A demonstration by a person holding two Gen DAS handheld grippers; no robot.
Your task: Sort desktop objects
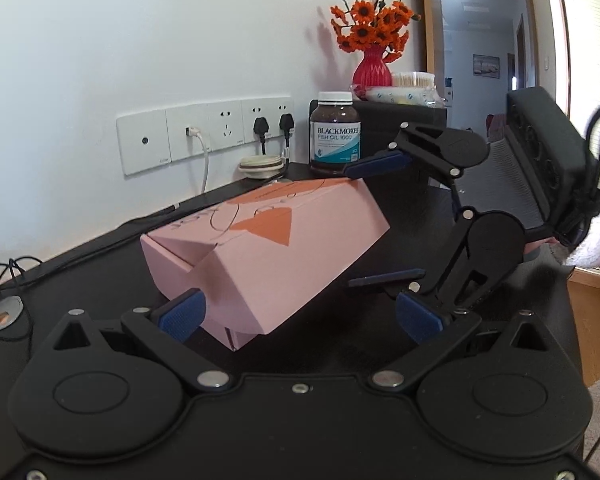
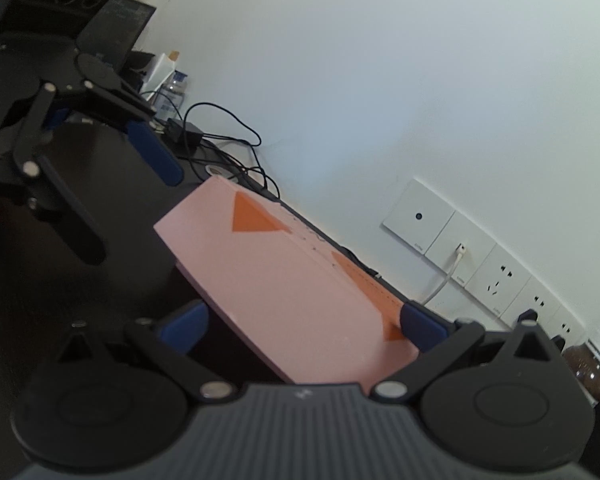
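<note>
A pink cardboard box (image 1: 268, 248) with orange shapes printed on it hangs tilted above the black desk (image 1: 80, 264). My right gripper (image 2: 303, 327) is shut on one end of the pink box (image 2: 284, 280), a blue pad against each side. From the left wrist view the right gripper (image 1: 380, 220) comes in from the right, one finger over the box's far top edge and one under it. My left gripper (image 1: 300, 315) is open at the box's near end; its left pad (image 1: 182, 314) is at the box's corner, while its right pad (image 1: 418, 316) stands apart. The left gripper (image 2: 120, 198) shows open too.
A brown fish oil bottle (image 1: 335, 132) and a black case (image 1: 400, 128) stand at the back, with a red vase of orange flowers (image 1: 373, 66) behind. Wall sockets (image 1: 204, 136) with plugged cables line the wall. Cables and a power adapter (image 2: 188, 132) lie on the desk's far end.
</note>
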